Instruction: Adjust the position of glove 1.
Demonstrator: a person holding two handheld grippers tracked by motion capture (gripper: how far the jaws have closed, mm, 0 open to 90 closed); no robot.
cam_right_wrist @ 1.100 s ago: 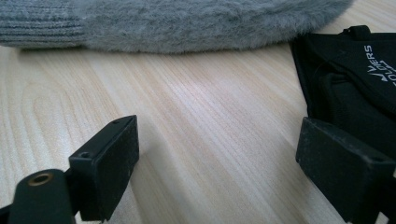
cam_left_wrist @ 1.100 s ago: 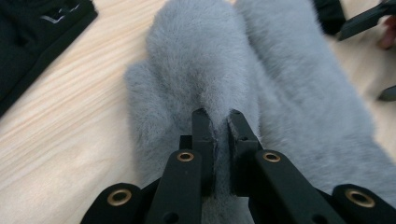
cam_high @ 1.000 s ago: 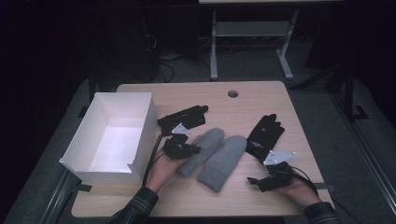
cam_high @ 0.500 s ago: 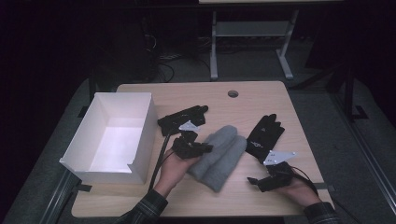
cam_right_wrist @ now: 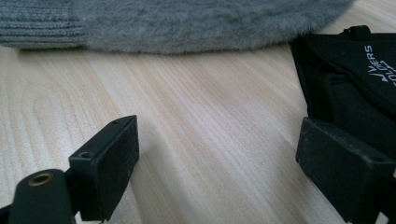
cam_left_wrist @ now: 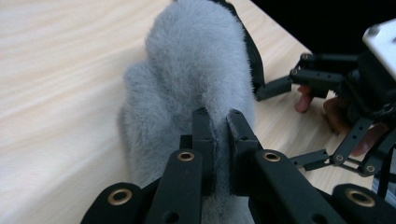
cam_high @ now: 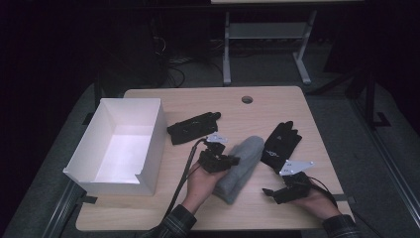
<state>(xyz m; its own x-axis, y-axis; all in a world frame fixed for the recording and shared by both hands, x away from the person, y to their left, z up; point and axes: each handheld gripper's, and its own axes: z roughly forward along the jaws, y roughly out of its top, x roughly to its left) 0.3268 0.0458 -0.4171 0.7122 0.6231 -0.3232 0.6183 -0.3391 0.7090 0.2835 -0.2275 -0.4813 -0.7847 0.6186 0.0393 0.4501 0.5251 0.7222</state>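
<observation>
Grey mitten [cam_high: 238, 166]: fuzzy pile, ribbed knit cuff [cam_right_wrist: 39, 23] at one end; folded over on itself, one stacked lump at table [cam_high: 218, 106] centre, slanting from 1 o'clock down to 7. Left gripper [cam_high: 233, 160] jaws pinched together on a fold of its fleece; close-up [cam_left_wrist: 218, 126] shows fabric squeezed between the pads. Right gripper [cam_high: 270, 194] at 4 o'clock of the mitten, jaws wide apart [cam_right_wrist: 219, 163], nothing between them, resting low over bare wood.

Black glove [cam_high: 281, 145] touching the mitten's 3 o'clock side. Second black glove [cam_high: 194, 127] at 10 o'clock. White box [cam_high: 121, 141] at far 9 o'clock.

Since a second ago: two grey mittens lay side by side; left one now carried over onto the right. Right gripper unmoved.
</observation>
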